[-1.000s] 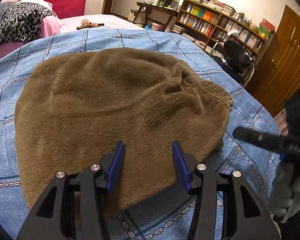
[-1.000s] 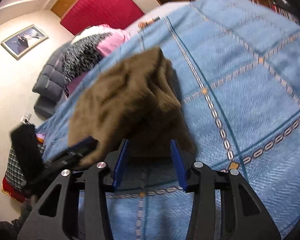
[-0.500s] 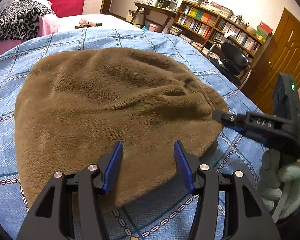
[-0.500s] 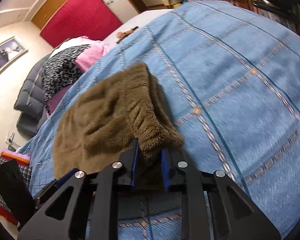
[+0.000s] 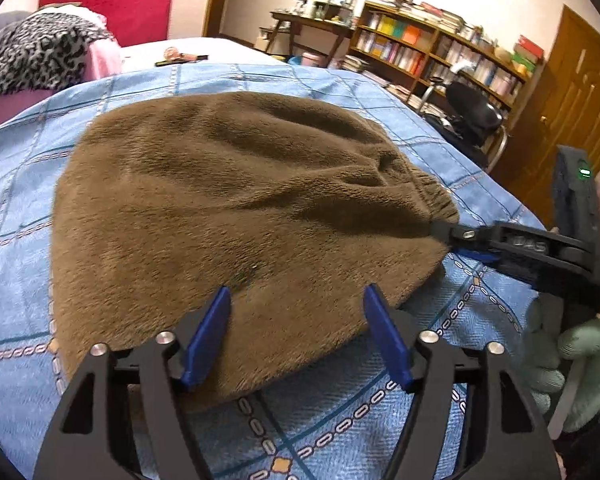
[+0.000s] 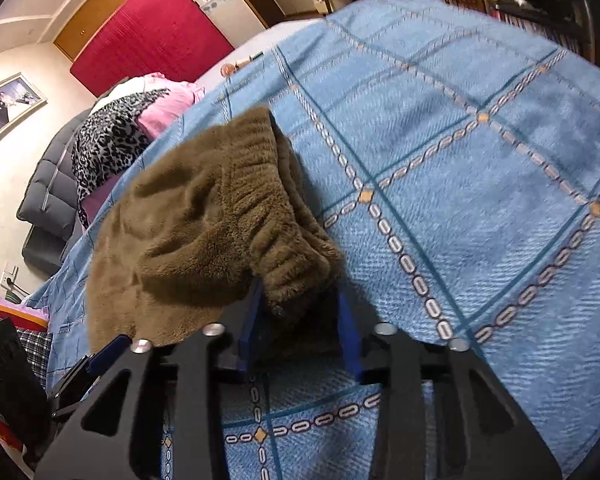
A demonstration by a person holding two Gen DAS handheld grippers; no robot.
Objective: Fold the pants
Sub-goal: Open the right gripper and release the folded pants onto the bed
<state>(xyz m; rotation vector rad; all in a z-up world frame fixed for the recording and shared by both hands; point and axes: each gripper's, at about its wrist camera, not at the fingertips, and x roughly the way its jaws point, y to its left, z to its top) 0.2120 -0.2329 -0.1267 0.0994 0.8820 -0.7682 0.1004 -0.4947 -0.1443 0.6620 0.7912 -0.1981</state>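
Brown fleece pants [image 5: 228, 208] lie folded in a rounded heap on the blue checked bedspread [image 5: 360, 412]. My left gripper [image 5: 296, 292] hovers over their near edge. Its jaws are opening and nothing is pinched between them. My right gripper [image 6: 300, 292] sits at the ribbed waistband corner [image 6: 288, 264], which lies loosely between its blue pads [image 6: 252, 320]. Its jaws are opening, with a gap on the right side. In the left wrist view the right gripper [image 5: 444, 234] touches that corner from the right, held by a gloved hand [image 5: 580, 356].
A leopard-print and pink pile [image 5: 48, 52] lies at the far left of the bed, with small items [image 5: 180, 56] beyond the bedspread. An office chair [image 5: 472, 116], bookshelves [image 5: 440, 56] and a wooden door [image 5: 572, 112] stand to the right.
The right gripper moved in, closed on the waistband corner, then spread its jaws again. The left gripper's jaws widened while staying over the near edge.
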